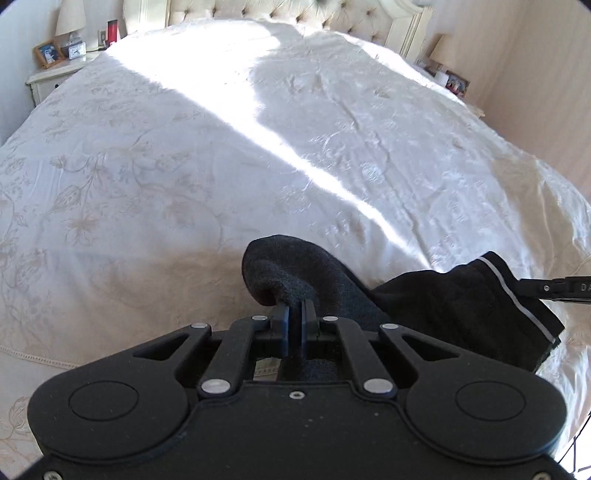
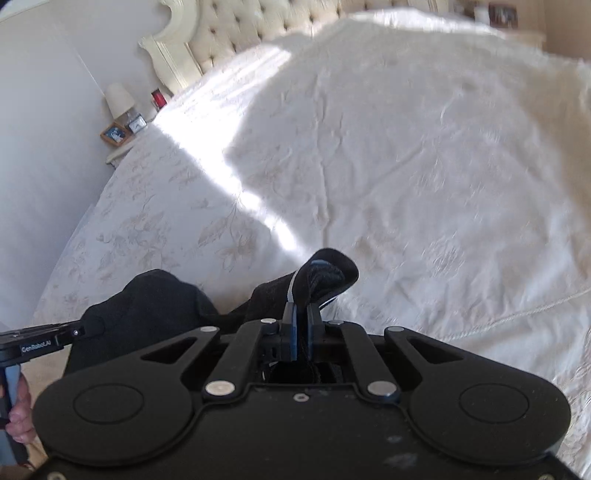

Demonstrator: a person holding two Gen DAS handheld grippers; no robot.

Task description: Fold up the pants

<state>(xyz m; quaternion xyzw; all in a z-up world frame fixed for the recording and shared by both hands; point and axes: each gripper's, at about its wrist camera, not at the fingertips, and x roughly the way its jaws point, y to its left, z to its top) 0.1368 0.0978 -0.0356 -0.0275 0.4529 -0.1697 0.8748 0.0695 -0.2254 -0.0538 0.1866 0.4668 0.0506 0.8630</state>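
Black pants [image 1: 424, 295] with a thin white side stripe hang between both grippers above the near edge of the bed. My left gripper [image 1: 294, 308] is shut on a bunched fuzzy edge of the pants, which curls up over its fingertips. My right gripper [image 2: 303, 310] is shut on another edge of the pants [image 2: 147, 306], a striped fold standing up past its tips. In the left wrist view the right gripper's finger [image 1: 554, 288] enters from the right edge against the cloth. The right wrist view shows the left gripper at the left edge [image 2: 40, 341], with a hand [image 2: 20, 413] below it.
A wide bed with a cream floral bedspread [image 1: 184, 166] fills both views, crossed by a bright band of sunlight. A tufted headboard [image 1: 288, 14] stands at the far end. A nightstand [image 1: 55, 74] with a lamp, clock and photo frame is at the far left; another is at the far right.
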